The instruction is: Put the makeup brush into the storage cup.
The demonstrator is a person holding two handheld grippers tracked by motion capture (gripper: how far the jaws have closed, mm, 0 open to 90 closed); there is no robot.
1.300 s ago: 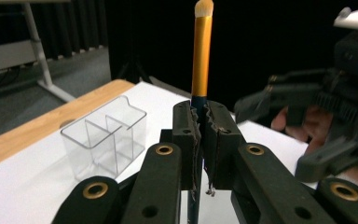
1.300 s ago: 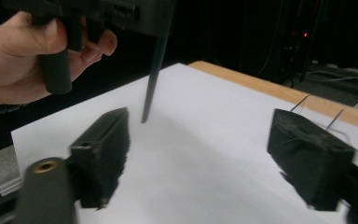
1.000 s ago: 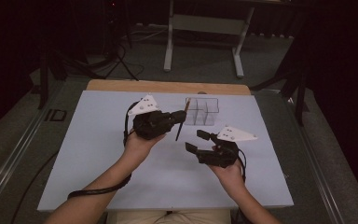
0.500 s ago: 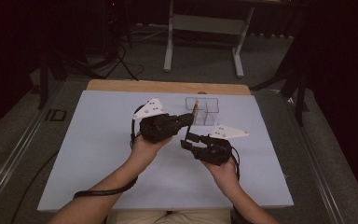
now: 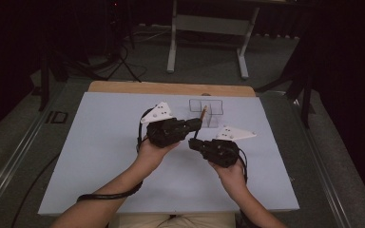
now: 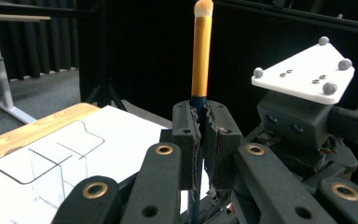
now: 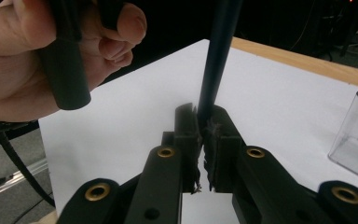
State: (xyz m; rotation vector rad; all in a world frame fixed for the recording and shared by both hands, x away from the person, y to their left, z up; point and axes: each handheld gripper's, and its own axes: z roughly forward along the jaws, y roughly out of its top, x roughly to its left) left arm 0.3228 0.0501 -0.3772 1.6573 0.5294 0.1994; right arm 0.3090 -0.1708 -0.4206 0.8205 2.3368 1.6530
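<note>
Clearly light and stiff, the makeup brush [image 6: 201,56] stands near upright between both grippers above the white table [image 5: 100,156] — pale bristles up, dark handle down. Left gripper [image 6: 200,140] is clamped on the mid-handle; right gripper [image 7: 204,140], jaws just closed, pinches the handle's lower end. Grip the handle, not the soft tip — clear organizer [image 5: 211,113] just beyond.

Brush [image 6: 201,56] handle orange and black; table [image 5: 100,142] white.
</note>
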